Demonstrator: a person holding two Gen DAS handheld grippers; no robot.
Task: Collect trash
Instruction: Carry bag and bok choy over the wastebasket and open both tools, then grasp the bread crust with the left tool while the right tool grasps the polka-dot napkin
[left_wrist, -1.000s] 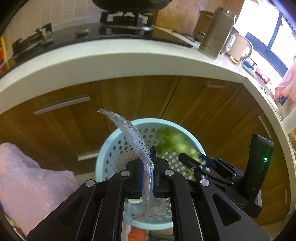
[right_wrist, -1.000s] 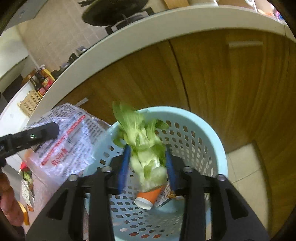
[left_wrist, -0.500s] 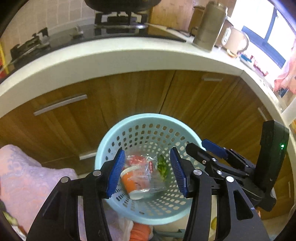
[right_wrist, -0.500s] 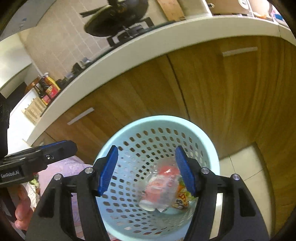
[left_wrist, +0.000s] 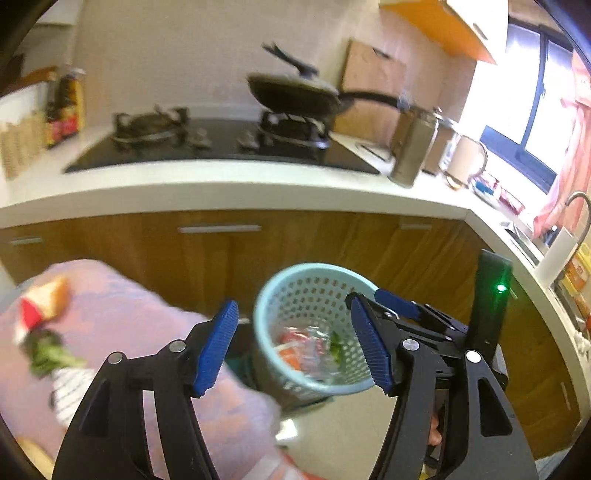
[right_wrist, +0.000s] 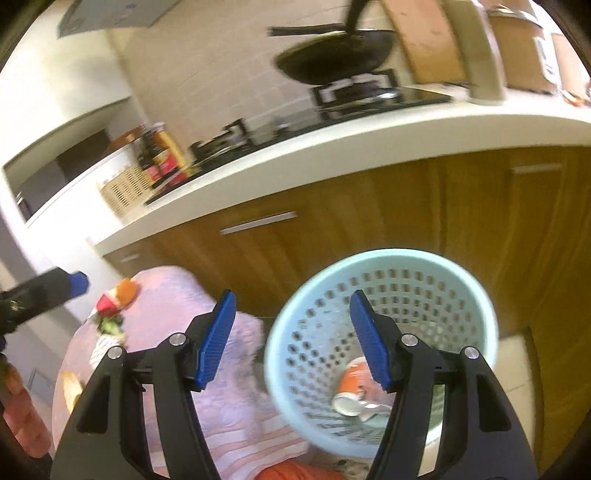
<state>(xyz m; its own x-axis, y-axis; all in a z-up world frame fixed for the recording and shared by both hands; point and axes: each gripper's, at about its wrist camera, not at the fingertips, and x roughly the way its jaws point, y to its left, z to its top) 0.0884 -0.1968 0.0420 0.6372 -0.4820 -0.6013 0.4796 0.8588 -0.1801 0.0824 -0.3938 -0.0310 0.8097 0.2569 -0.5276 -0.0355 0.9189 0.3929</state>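
A light blue perforated basket (left_wrist: 273, 299) (right_wrist: 476, 295) stands on the floor by the wooden cabinets. It holds an orange cup (right_wrist: 351, 384), a clear plastic wrapper (left_wrist: 314, 343) and a bit of green leaf (left_wrist: 337, 347). My left gripper (left_wrist: 291, 347) is open and empty, above and back from the basket. My right gripper (right_wrist: 291, 339) is open and empty, over the basket's left rim; it also shows in the left wrist view (left_wrist: 395, 306). More trash lies on a pink cloth (left_wrist: 122, 317) (right_wrist: 162, 295): a red and orange scrap (left_wrist: 40, 302) (right_wrist: 118, 295) and green vegetable bits (left_wrist: 48, 354) (right_wrist: 109, 326).
A white counter (left_wrist: 221, 184) with a black gas hob (left_wrist: 207, 144) and a frying pan (left_wrist: 295, 96) runs above the cabinets (left_wrist: 332, 240). Bottles (left_wrist: 64, 107), a metal flask (left_wrist: 413, 151) and a mug (left_wrist: 465, 158) stand on it. A sink tap (left_wrist: 580, 206) is far right.
A second ago the left gripper held a plastic wrapper and the right a leafy vegetable; both dropped them into the basket, opened, then pulled up and back, tilting toward the pink cloth.
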